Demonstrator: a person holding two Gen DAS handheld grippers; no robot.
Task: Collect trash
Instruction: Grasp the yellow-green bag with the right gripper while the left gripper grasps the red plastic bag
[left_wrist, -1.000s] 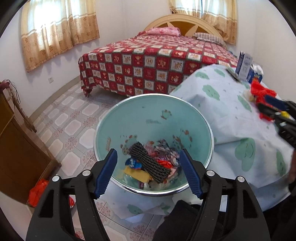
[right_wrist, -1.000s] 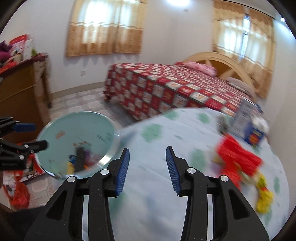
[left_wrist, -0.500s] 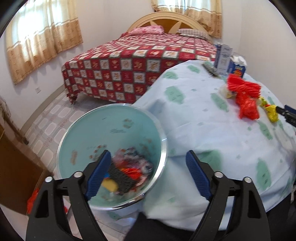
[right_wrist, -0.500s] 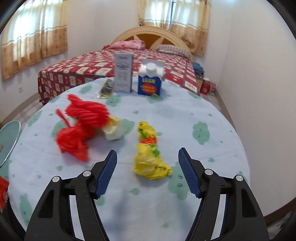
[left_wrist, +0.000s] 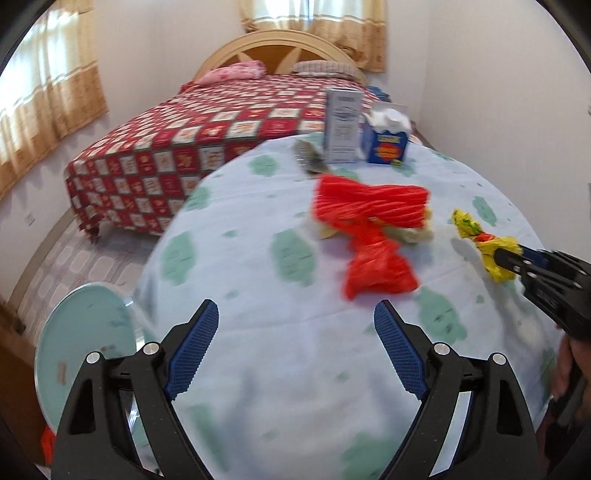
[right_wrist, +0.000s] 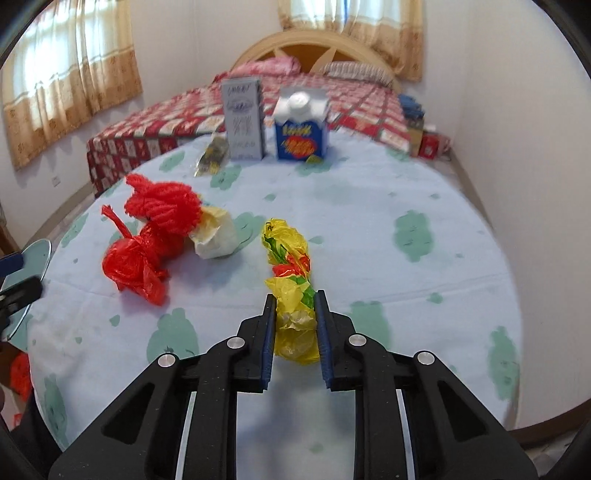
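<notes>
On the round table with its pale blue cloth (right_wrist: 369, 221) lies a crumpled yellow wrapper (right_wrist: 288, 251). My right gripper (right_wrist: 295, 297) is closing on the wrapper's near end, and both pads touch it. From the left wrist view the same wrapper (left_wrist: 469, 225) and right gripper (left_wrist: 517, 258) sit at the right edge. Left of them lie a red plastic bag (right_wrist: 136, 262), red netting (right_wrist: 162, 206) and a cream paper wad (right_wrist: 218, 236). My left gripper (left_wrist: 295, 310) hangs open and empty over the cloth, short of the red bag (left_wrist: 373, 266). The teal trash bin (left_wrist: 85, 332) stands low at the left.
A grey carton (right_wrist: 243, 118), a blue carton (right_wrist: 301, 136) and a small dark wrapper (right_wrist: 212, 155) stand at the table's far side. Beyond is a bed with a red patterned cover (left_wrist: 184, 147). A wall runs close along the right of the table.
The left gripper swung from over the bin to the table and opened wider. The right gripper came in over the yellow wrapper and closed around its near end.
</notes>
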